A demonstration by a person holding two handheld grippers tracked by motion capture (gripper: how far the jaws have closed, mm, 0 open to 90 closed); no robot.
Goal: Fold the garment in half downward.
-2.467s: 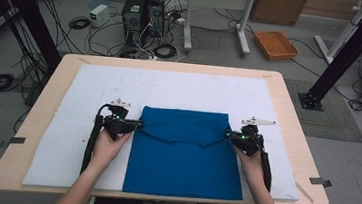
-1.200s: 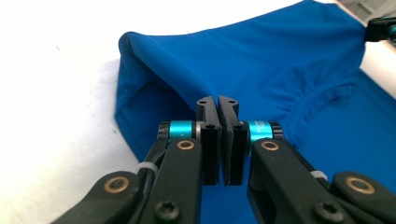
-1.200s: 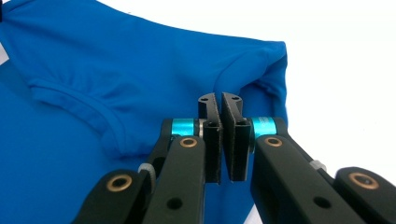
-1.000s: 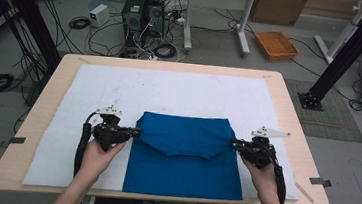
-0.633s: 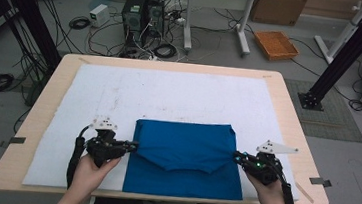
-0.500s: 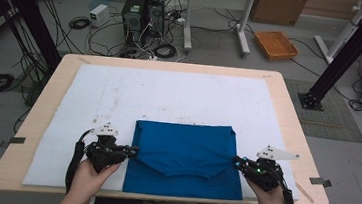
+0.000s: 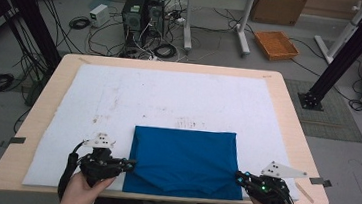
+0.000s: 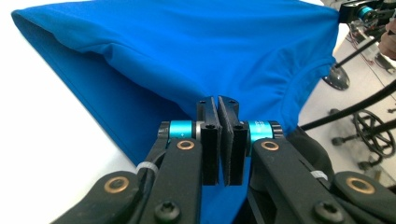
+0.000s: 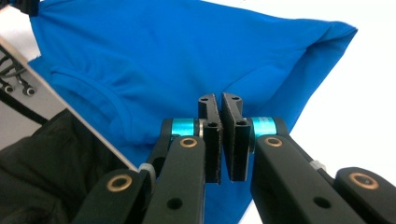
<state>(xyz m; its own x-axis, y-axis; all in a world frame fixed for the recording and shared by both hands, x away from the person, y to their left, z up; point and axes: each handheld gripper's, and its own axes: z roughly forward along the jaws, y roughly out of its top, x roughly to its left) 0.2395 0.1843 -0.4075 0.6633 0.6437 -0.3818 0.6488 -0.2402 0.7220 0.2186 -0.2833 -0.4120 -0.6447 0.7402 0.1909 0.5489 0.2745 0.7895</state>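
Note:
A blue shirt (image 7: 183, 157) lies folded on the white mat (image 7: 169, 96), its near edge at the table's front. My left gripper (image 7: 130, 165) is shut on the shirt's left edge near the front corner, and my right gripper (image 7: 237, 176) is shut on the right edge opposite. In the left gripper view the jaws (image 8: 218, 100) press together with blue fabric (image 8: 187, 51) bunched at their tips; the neckline curves off to the right. In the right gripper view the gripper (image 9: 218, 97) pinches the shirt (image 9: 187, 51) the same way, with the folded corner at the upper right.
The wooden table's rim (image 7: 296, 138) frames the mat. Its front edge lies just under both hands. Dark trousers (image 9: 42, 172) show below that edge. On the floor beyond are computer towers (image 7: 140, 12), cables, an orange basket (image 7: 276, 44) and black frame posts.
Both grippers have drawn back toward the table's front edge, pulling the shirt's upper layer with them. The blue shape is now shorter front to back and sits nearer the edge.

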